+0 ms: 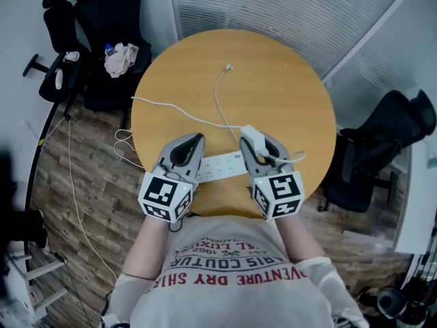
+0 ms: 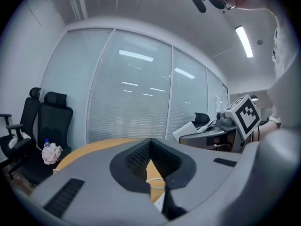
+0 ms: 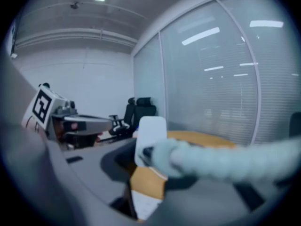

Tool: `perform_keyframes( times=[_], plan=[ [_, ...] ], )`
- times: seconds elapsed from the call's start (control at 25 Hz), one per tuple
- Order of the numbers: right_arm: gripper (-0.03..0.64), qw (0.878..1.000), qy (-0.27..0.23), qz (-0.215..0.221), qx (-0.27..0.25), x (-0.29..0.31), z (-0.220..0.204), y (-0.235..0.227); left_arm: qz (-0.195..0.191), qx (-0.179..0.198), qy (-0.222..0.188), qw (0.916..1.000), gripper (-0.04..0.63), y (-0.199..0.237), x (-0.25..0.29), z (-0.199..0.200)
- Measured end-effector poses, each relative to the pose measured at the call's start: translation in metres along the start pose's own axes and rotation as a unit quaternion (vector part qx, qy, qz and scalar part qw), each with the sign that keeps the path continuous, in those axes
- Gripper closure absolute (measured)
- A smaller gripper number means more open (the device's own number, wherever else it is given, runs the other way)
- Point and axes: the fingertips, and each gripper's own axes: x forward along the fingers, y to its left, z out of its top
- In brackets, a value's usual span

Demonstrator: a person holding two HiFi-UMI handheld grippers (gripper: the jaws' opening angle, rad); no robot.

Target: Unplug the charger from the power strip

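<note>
My right gripper (image 1: 251, 141) is shut on the white charger (image 1: 250, 135) and holds it above the round wooden table (image 1: 287, 80), apart from the white power strip (image 1: 220, 165). The strip lies flat near the table's front edge, between my two grippers. In the right gripper view the charger (image 3: 150, 134) stands upright between the jaws, and its pale cable (image 3: 225, 161) crosses blurred in front. That cable (image 1: 220, 104) trails across the table to a loose plug end. My left gripper (image 1: 196, 141) hovers over the strip's left end, shut with nothing in it; its fingertips (image 2: 141, 150) meet.
The strip's own white cord (image 1: 164, 108) runs left off the table and down onto the wood floor (image 1: 72, 183). Black office chairs (image 1: 102, 19) with a cloth and bottle stand at the back left, another chair (image 1: 389, 142) at the right. Blinded glass walls lie behind.
</note>
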Motion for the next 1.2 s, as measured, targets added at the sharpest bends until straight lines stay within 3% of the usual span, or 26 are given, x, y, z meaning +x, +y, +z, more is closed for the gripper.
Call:
perform_keyframes(
  times=[0.2, 0.36, 0.68, 0.88, 1.2],
  plan=[
    [0.46, 0.998, -0.063, 0.004, 0.002, -0.014, 0.042, 0.007, 0.013, 0.04, -0.072, 0.9965, 0.563, -0.005, -0.017, 0.054],
    [0.462, 0.995, -0.1, 0.008, -0.01, -0.021, 0.069, 0.014, 0.018, 0.053, -0.101, 0.9933, 0.563, -0.001, -0.027, 0.074],
    [0.462, 0.995, -0.101, 0.004, -0.022, -0.018, 0.068, 0.013, 0.02, 0.053, -0.083, 0.9949, 0.563, 0.003, -0.021, 0.066],
    [0.462, 0.996, -0.09, 0.0, -0.018, -0.015, 0.06, 0.01, 0.029, 0.064, -0.043, 0.9966, 0.563, 0.007, -0.015, 0.052],
    [0.462, 0.996, -0.084, 0.012, -0.005, -0.017, 0.052, 0.012, 0.027, 0.065, -0.041, 0.9966, 0.563, 0.0, -0.014, 0.048]
  ],
)
